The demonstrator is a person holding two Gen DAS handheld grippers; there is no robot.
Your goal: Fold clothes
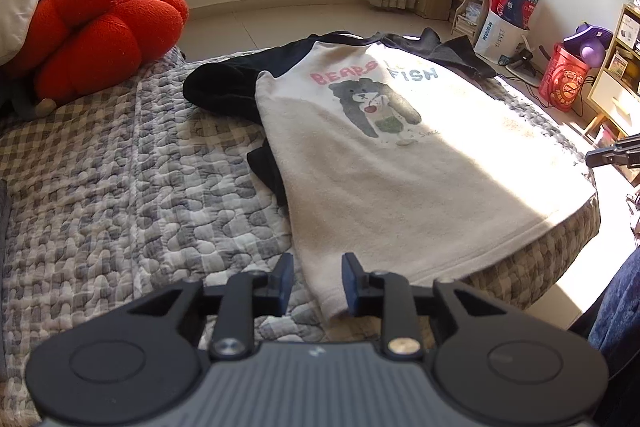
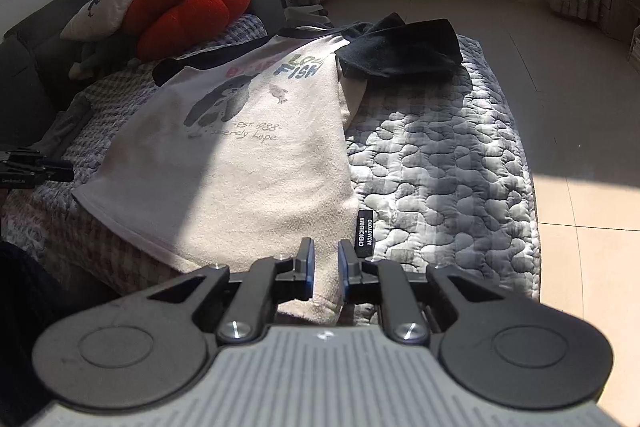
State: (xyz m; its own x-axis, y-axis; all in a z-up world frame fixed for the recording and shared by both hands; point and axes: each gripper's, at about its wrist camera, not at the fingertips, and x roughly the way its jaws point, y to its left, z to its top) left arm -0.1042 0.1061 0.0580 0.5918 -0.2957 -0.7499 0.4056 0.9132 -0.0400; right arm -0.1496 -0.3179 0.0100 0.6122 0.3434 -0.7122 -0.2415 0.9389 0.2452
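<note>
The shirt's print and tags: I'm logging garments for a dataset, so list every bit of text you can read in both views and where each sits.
"BEARS" and "FISH": chest print on the shirt
"EST 1988" and "sincerely hope", roughly: script under the bear
"CHENCHENMA MOMOTOYO": black tag at the hem
Word between "BEARS" and "FISH": washed out by sunlight
White bag and red bucket lettering: too small
Pillow print: blurred
</note>
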